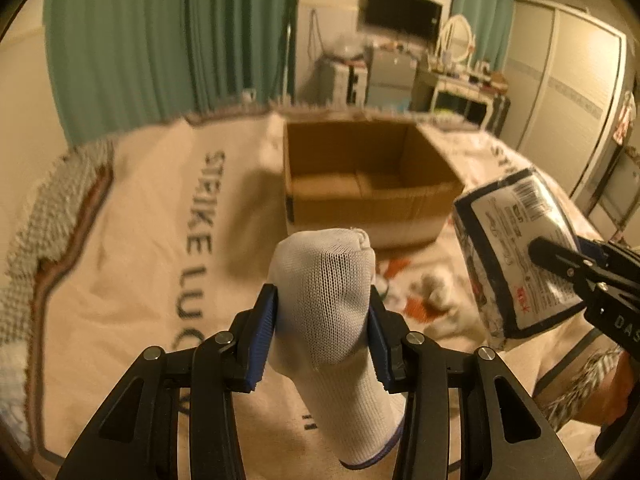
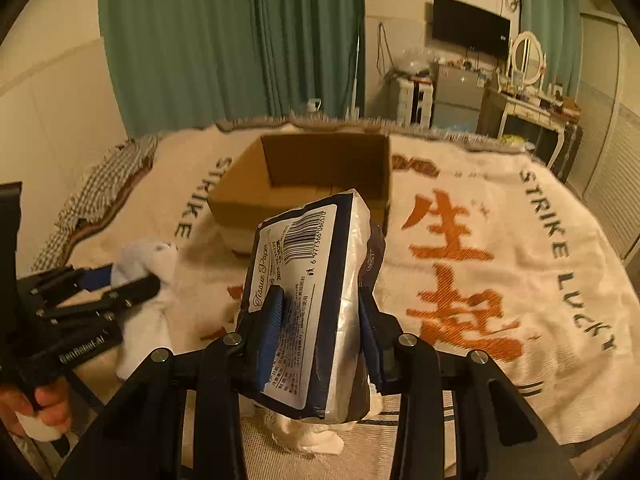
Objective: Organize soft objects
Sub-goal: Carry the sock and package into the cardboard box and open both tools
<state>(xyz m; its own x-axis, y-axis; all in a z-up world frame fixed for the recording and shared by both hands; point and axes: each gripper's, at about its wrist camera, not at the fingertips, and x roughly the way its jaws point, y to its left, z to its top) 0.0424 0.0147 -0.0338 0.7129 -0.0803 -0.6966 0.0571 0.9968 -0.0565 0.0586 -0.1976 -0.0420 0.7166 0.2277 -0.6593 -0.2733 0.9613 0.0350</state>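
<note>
Left tool (image 1: 323,334): clenched on white sock (image 1: 332,300), lower centre.
Right tool (image 2: 320,334): grasping tissue pack (image 2: 316,280), centre.
Cardboard box (image 1: 360,176): open, upper centre on the bed (image 2: 500,240); carry both above its rim, then release inside.

The tissue pack (image 2: 316,300) reads "Tissue Paper" in script, with a barcode numbered 6 977366 060510. At three o'clock, the blanket (image 2: 500,240) shows "STRIKE LUCKY" and an orange "生". At nine o'clock, the left gripper (image 2: 120,280) body reads "GenRobot.AI".

Both wrist views face box (image 1: 362,178) (shared, near)
</note>
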